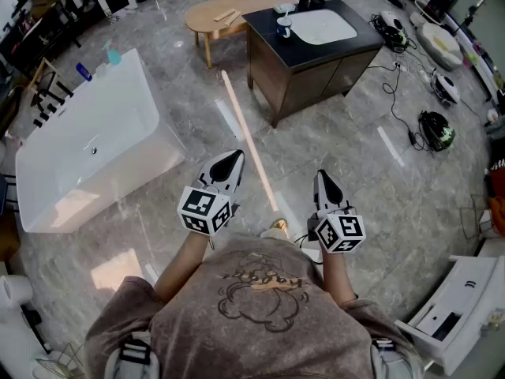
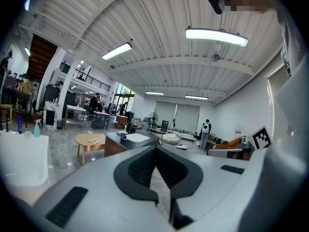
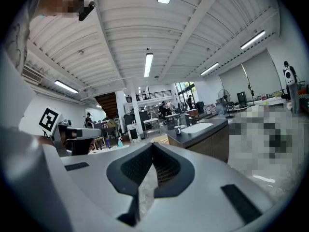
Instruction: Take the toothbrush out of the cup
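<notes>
A small dark-and-white cup [image 1: 284, 27] stands on the dark top of a wooden vanity [image 1: 308, 73], just left of its white basin [image 1: 322, 27]. A thin toothbrush stands up out of the cup; it is too small to make out in detail. The cup also shows far off in the left gripper view [image 2: 124, 137] and in the right gripper view [image 3: 178, 129]. My left gripper [image 1: 230, 163] and right gripper [image 1: 325, 181] are held level in front of my chest, well short of the vanity. Both are shut with nothing between the jaws.
A white bathtub [image 1: 87, 144] stands at the left with bottles [image 1: 83, 71] on its rim. A low wooden table [image 1: 225, 13] sits behind the vanity. Cables and helmets [image 1: 435, 129] lie on the floor at the right. A white unit [image 1: 461, 306] stands at the lower right.
</notes>
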Available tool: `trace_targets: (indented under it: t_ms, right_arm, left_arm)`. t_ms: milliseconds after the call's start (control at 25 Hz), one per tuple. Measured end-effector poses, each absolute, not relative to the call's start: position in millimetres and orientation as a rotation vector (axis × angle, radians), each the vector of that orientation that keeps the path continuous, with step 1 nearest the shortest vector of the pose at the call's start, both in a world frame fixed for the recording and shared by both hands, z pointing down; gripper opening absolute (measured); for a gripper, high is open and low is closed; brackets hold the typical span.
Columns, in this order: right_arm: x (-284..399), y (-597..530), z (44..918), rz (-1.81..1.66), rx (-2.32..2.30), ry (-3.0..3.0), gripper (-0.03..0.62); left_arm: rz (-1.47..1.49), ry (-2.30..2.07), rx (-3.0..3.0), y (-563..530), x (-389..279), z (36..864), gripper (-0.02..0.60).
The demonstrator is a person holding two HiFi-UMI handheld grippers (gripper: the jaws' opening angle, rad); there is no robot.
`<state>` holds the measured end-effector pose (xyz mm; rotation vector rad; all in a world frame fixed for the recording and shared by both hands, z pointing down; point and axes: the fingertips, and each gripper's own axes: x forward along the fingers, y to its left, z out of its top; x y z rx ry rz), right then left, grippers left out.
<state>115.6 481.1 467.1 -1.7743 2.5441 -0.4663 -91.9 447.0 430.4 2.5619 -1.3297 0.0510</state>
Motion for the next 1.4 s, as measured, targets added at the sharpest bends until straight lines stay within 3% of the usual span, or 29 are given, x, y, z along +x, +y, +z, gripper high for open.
trace_targets:
  t_ms: [840, 1400]
  right_arm:
    - [108, 517, 476, -0.484, -1.843, 2.473, 0.003]
    - [93, 414, 478, -0.474, -1.782, 2.53, 0.003]
  left_arm:
    - [0.046, -1.28, 2.585, 473, -106, 437, 0.021]
    - [0.023, -1.31, 2.569, 384, -109, 436, 0.021]
